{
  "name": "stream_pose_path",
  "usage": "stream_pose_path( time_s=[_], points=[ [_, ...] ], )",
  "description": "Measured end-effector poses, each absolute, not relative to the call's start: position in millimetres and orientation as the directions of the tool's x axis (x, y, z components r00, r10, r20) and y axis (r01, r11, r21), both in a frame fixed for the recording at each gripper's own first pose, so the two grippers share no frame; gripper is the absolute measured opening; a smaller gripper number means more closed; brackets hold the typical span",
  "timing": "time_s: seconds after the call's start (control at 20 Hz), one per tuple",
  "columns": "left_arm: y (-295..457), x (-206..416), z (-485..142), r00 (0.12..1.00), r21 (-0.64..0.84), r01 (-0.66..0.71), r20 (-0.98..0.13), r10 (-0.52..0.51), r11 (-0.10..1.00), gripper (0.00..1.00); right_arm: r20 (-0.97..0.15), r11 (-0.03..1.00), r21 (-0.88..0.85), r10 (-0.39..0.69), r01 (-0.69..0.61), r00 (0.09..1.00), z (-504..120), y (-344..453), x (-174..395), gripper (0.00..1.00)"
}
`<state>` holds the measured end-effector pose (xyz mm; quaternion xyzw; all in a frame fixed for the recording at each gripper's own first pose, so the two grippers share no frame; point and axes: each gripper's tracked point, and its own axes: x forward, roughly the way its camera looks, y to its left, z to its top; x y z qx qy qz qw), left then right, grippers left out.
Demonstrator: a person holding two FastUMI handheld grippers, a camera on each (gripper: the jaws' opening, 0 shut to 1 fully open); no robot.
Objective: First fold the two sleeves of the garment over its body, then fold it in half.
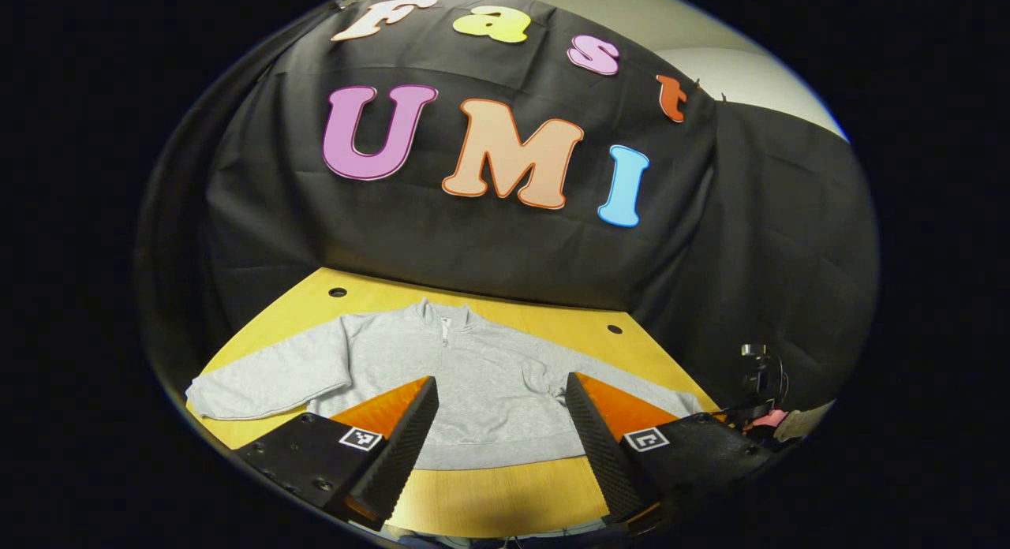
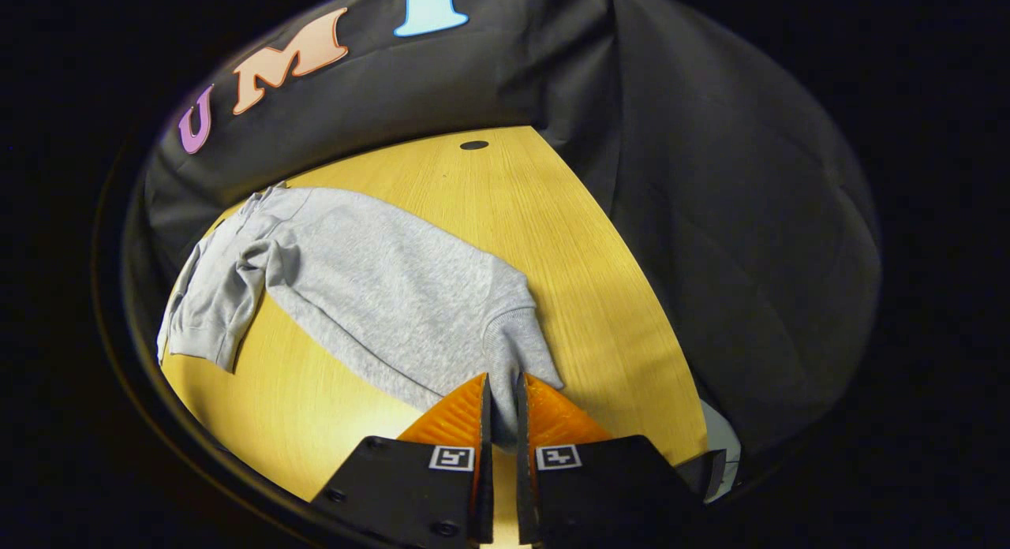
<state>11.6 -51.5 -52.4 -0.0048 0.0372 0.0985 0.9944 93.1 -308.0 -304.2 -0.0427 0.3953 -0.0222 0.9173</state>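
A grey zip-neck sweatshirt [image 1: 473, 352] lies flat on the yellow wooden table [image 1: 489, 494], collar toward the wall. One sleeve [image 1: 260, 383] stretches out to the left. My left gripper [image 1: 501, 379] hovers open above the hem, with nothing between its fingers. In the right gripper view the sweatshirt [image 2: 379, 281] runs away to the upper left, and my right gripper [image 2: 503, 379] is shut on the near sleeve cuff [image 2: 513, 352]. The far sleeve [image 2: 213, 304] lies bent beside the body. The right gripper [image 1: 757, 375] also appears farther off at the table's right edge.
Round holes [image 1: 338, 292] [image 1: 614, 329] mark the table's back corners, and one hole [image 2: 473, 145] shows in the right gripper view. Black cloth walls close in the back and right. Bare wood [image 2: 568, 241] lies between the sweatshirt and the right wall.
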Motion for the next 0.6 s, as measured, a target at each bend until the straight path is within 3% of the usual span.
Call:
stream_pose_path(
  time_s=[0.3,0.6],
  points=[
    [-26.0,8.0,-45.5,0.975,-0.013,-0.215,-0.056,0.213,0.977,0.95,-0.721,0.994,-0.105,-0.095,0.027,0.687,-292.9,-297.6,88.9,0.14],
    [-6.1,8.1,-45.8,0.988,-0.025,-0.145,-0.065,0.143,0.989,0.95,-0.674,0.993,-0.079,-0.114,0.082,0.729,-259.0,-272.3,76.5,0.14]
  ],
)
